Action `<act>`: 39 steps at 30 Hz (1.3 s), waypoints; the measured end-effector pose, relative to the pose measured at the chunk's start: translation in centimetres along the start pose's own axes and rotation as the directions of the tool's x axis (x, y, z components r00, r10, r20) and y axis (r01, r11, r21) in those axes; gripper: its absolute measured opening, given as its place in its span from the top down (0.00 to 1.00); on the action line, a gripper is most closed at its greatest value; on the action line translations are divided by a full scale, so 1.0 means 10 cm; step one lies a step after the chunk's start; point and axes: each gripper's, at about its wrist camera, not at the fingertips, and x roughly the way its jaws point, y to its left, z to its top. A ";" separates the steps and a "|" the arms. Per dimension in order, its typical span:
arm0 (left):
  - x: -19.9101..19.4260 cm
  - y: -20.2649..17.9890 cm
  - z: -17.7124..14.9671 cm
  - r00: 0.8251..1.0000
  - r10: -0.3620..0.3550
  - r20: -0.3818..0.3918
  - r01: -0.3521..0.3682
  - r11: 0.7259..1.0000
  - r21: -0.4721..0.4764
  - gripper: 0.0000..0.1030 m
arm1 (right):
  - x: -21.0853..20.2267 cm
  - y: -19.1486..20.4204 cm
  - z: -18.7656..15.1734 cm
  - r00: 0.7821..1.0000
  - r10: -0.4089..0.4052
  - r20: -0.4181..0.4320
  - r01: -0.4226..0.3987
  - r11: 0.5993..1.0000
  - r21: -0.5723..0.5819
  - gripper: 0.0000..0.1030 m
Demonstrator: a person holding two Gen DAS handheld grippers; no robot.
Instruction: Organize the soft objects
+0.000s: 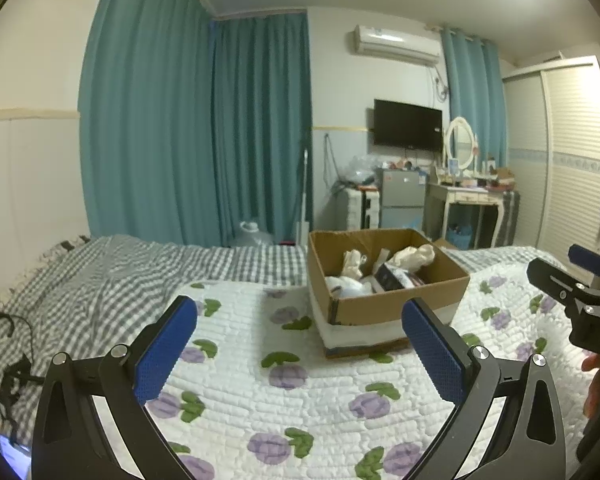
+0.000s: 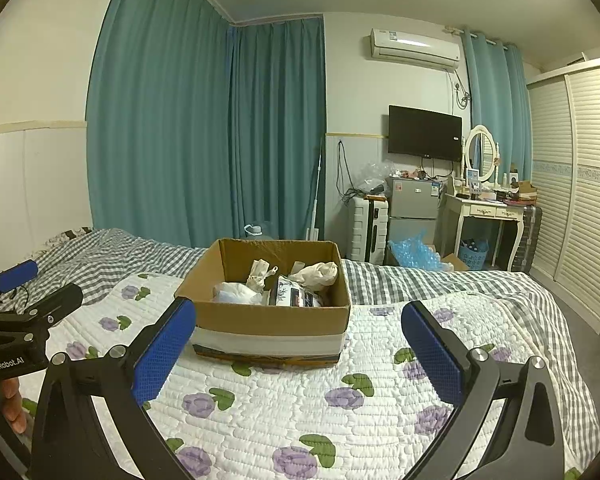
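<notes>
Bed, quilt side. We note a cardboard box standing on the flowered quilt, toward the quilt's far edge where the checked sheet begins. Inside lie soft things: a cream cloth bundle at the far right corner, a white bundle at the near left, a pale knotted piece between them, and a printed packet; what each is we cannot say for sure, the view being small and distorted. No loose soft objects show on the quilt, so this fits either a box awaiting unpacking or one already filled.

Left hand-held gripper: fingers spread wide, nothing between them; the box lies ahead and to its right. Right hand-held gripper: likewise spread and empty; the box lies ahead, slightly left. The box's long side runs across both views. We judge the right one nearer and more squarely lined up.
</notes>
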 end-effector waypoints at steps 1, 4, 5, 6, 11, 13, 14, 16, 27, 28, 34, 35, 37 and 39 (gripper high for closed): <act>0.00 0.00 0.00 1.000 -0.001 0.000 0.001 1.000 0.001 0.00 | 0.00 0.01 0.00 1.000 0.000 0.000 0.000 1.000 -0.001 0.00; 0.01 0.00 -0.01 1.000 0.002 -0.001 -0.002 1.000 0.002 0.00 | 0.02 0.02 0.00 1.000 -0.001 -0.004 0.001 1.000 -0.002 0.00; 0.01 0.00 -0.01 1.000 0.002 -0.002 -0.002 1.000 0.001 0.00 | 0.02 0.02 -0.01 1.000 0.000 -0.006 0.000 1.000 -0.003 0.00; 0.00 0.00 -0.01 1.000 0.001 0.000 -0.001 1.000 0.000 0.00 | 0.02 0.03 -0.01 1.000 0.000 -0.007 0.000 1.000 -0.004 0.00; 0.01 0.00 -0.02 1.000 0.004 0.003 -0.004 1.000 0.001 0.00 | 0.02 0.04 -0.01 1.000 0.000 -0.007 0.000 1.000 -0.005 0.00; 0.01 0.00 -0.02 1.000 0.006 0.004 -0.006 1.000 0.003 0.00 | 0.03 0.04 -0.02 1.000 0.000 -0.010 0.000 1.000 -0.005 0.00; 0.01 0.01 -0.03 1.000 0.006 0.005 -0.007 1.000 0.004 0.00 | 0.02 0.04 -0.02 1.000 0.001 -0.009 -0.001 1.000 -0.005 0.00; 0.01 0.01 -0.04 1.000 0.008 0.007 -0.008 1.000 0.005 0.00 | 0.02 0.03 -0.03 1.000 0.001 -0.010 -0.001 1.000 -0.006 0.00; 0.02 0.02 -0.04 1.000 0.008 0.003 -0.008 1.000 -0.001 0.00 | 0.03 0.03 -0.04 1.000 0.002 -0.016 -0.002 1.000 -0.008 0.00; 0.01 0.02 -0.04 1.000 0.009 0.003 -0.009 1.000 0.000 0.00 | 0.03 0.03 -0.05 1.000 0.003 -0.019 -0.003 1.000 -0.007 0.00; 0.03 0.03 -0.05 1.000 0.006 -0.007 -0.006 1.000 -0.001 0.00 | 0.04 0.02 -0.07 1.000 0.001 -0.022 -0.002 1.000 -0.010 0.00; 0.04 0.03 -0.05 1.000 0.005 -0.013 -0.005 1.000 0.002 0.00 | 0.04 0.02 -0.07 1.000 0.001 -0.024 -0.001 1.000 -0.010 0.00; 0.05 0.03 -0.06 1.000 0.000 -0.020 0.000 1.000 0.004 0.00 | 0.05 0.01 -0.07 1.000 0.001 -0.027 -0.001 1.000 -0.010 0.00; 0.06 0.02 -0.06 1.000 -0.001 -0.022 0.001 1.000 0.005 0.00 | 0.05 0.01 -0.07 1.000 0.002 -0.030 -0.002 1.000 -0.010 0.00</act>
